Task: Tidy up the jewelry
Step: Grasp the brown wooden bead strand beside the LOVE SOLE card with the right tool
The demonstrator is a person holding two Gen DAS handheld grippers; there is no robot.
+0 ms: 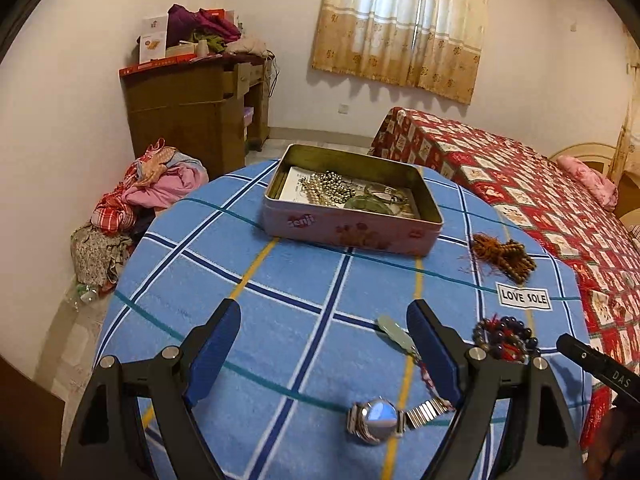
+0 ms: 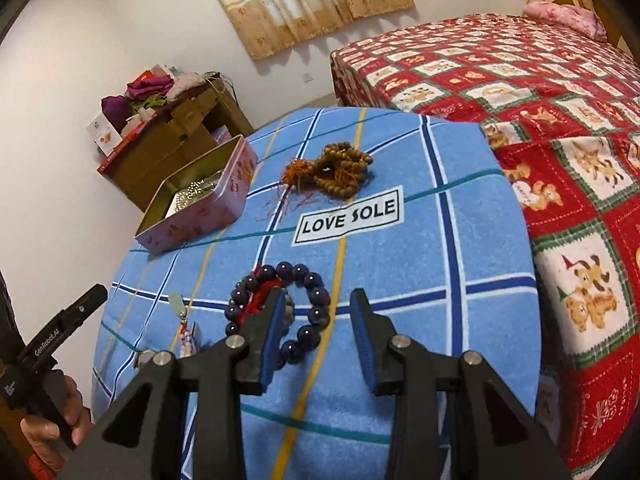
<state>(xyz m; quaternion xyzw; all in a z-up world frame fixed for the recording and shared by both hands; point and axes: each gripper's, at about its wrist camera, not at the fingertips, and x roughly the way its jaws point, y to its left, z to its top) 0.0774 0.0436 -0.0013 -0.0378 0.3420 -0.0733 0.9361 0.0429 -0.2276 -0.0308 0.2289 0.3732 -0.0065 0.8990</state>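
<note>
On the blue checked cloth (image 1: 280, 272), the pink tin (image 1: 352, 232) already holds pearls. The right gripper (image 2: 318, 332), jaws apart, straddles the dark bead bracelet (image 2: 280, 312); closing comes next. The left gripper (image 1: 324, 348) hovers, jaws wide, over the wristwatch (image 1: 376, 420).

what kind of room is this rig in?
Most likely a home bedroom: a bed with a red patchwork quilt, a curtained window, and clothes piled on a wooden desk. The work surface is a blue checked cloth.
</note>
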